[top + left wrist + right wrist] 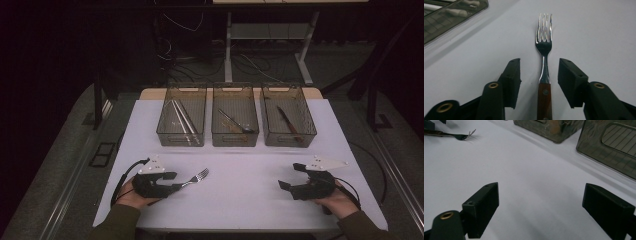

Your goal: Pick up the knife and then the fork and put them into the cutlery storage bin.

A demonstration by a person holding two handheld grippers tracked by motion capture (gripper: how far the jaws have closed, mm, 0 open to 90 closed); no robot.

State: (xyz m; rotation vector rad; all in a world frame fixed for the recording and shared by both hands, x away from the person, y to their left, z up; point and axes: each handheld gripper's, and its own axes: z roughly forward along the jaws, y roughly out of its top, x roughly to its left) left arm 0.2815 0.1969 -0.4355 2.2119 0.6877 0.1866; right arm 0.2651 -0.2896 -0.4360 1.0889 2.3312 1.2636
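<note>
The fork (544,62) lies flat on the white tabletop (240,195) at the near left, its wooden handle between the jaws of the left tongs (176,186) and its tines pointing away toward the middle of the tabletop; in the left gripper view both pads stand clear of the handle, a gap on each side, so these tongs are partly open around the fork and not pressing on it; a hand (131,196) holds them from the near edge. The right tongs (284,185) sit at the near right, well apart from the fork, jaws spread wide over bare tabletop with nothing between them; the right gripper view shows the fork far off at its upper left. Farther back, three clear bins stand in a row side by side; the left bin (181,115) holds long pale sticks lying slantwise, perhaps chopsticks; the middle bin (235,115) holds a spoon (236,123); the right bin (288,115) holds a knife (288,123) with a dark handle.
</note>
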